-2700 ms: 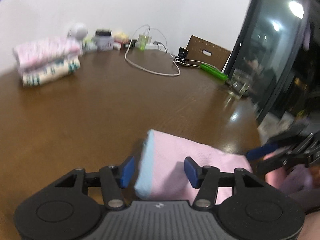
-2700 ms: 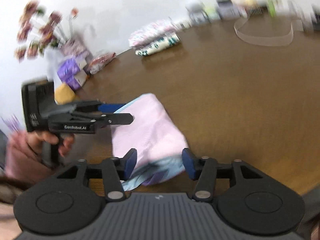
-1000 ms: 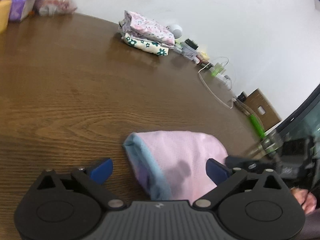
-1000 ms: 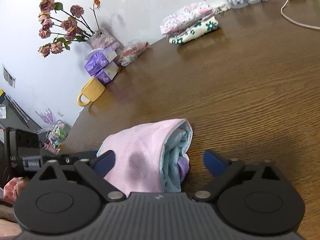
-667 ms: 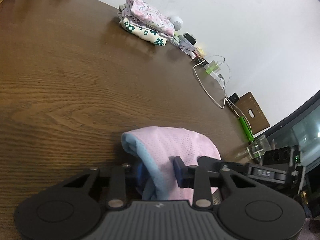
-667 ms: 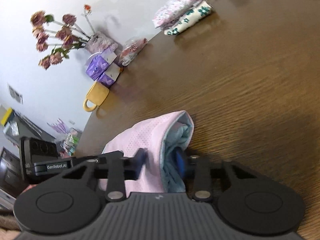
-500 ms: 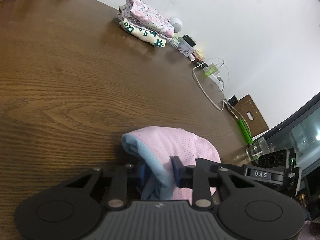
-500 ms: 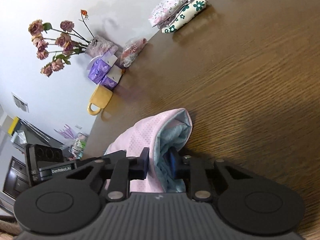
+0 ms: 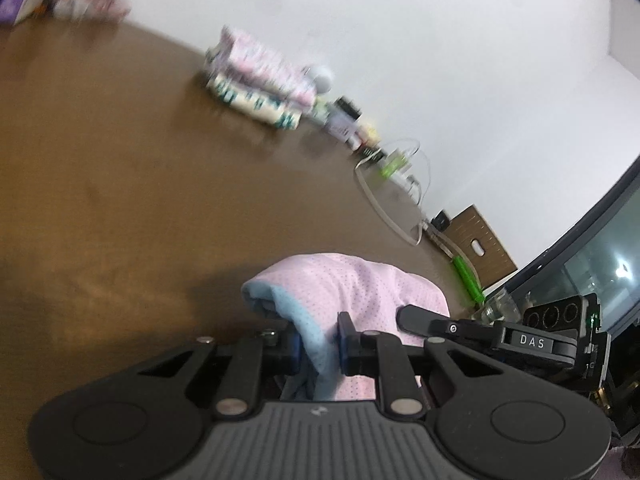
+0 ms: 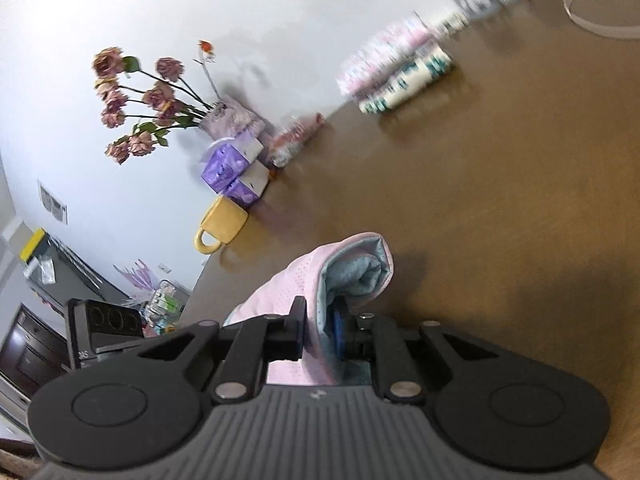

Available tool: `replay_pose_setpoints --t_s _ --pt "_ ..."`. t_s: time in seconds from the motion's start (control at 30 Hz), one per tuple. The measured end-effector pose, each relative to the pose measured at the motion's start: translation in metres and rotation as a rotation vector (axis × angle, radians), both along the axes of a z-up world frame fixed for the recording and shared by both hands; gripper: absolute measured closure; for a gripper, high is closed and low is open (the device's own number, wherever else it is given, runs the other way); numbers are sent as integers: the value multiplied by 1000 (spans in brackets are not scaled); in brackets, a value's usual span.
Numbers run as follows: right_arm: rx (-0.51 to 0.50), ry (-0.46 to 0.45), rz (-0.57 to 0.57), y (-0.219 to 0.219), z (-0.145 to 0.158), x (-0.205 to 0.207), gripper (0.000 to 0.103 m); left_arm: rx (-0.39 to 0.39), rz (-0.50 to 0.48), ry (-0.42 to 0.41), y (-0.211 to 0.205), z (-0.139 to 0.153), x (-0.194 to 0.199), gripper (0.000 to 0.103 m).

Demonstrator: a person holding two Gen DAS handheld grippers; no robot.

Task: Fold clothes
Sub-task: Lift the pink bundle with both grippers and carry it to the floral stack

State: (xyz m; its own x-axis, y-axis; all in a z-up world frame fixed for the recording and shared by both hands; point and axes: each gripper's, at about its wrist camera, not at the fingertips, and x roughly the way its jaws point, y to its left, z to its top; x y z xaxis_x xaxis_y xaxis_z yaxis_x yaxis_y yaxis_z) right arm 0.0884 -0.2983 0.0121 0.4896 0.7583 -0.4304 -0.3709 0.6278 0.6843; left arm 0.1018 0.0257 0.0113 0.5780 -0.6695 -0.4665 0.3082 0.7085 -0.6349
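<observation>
A folded pink garment (image 9: 344, 280) with a light blue lining is held up above the brown table (image 9: 120, 184). My left gripper (image 9: 318, 346) is shut on its left end. My right gripper (image 10: 320, 330) is shut on its other end (image 10: 320, 280), where the blue inner layers show. The right gripper also shows in the left wrist view (image 9: 404, 314), gripping the far side of the garment. A stack of folded clothes (image 9: 256, 80) lies at the far side of the table and also shows in the right wrist view (image 10: 396, 68).
Purple tissue packs (image 10: 236, 172), a yellow mug (image 10: 222, 226) and a vase of dried flowers (image 10: 148, 100) stand at the table's left side. A white cable (image 9: 384, 200), small bottles, a green item (image 9: 466, 276) and a glass (image 9: 496, 308) sit at the right.
Both grippers closed on the ends of the pink garment. They have since lifted it off the table and both views are swinging, with motion blur.
</observation>
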Motion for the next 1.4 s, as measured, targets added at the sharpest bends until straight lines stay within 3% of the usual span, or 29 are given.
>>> replay_pose_setpoints --t_s 0.2,0.37,0.53,0.7,0.87,1.03,1.17,1.23,1.33,1.4 --pt "-72 -142 4 8 49 12 90 62 1 -148 -6 54 15 88" --pt "-113 -282 -7 18 111 43 90 111 6 -265 -19 113 55 88" --pt "-115 -338 -44 28 163 106 90 107 54 -302 -26 158 125 87" --pt "-127 -327 -96 36 183 194 90 94 101 -292 -31 171 204 87" --pt "-109 -261 -143 44 159 294 90 129 140 -199 -39 149 299 87" --pt "-135 -130 -169 49 103 385 90 163 159 -79 -41 102 368 87" --pt "-145 -89 -182 54 63 422 90 174 169 -4 -42 68 406 86" --pt "-162 -75 -207 54 51 429 90 165 162 -7 -41 62 408 84" --pt "-114 -60 -229 46 38 433 87 111 190 -5 -34 59 410 67" --pt "-79 -60 -249 41 32 432 78 82 210 -10 -28 61 410 63"
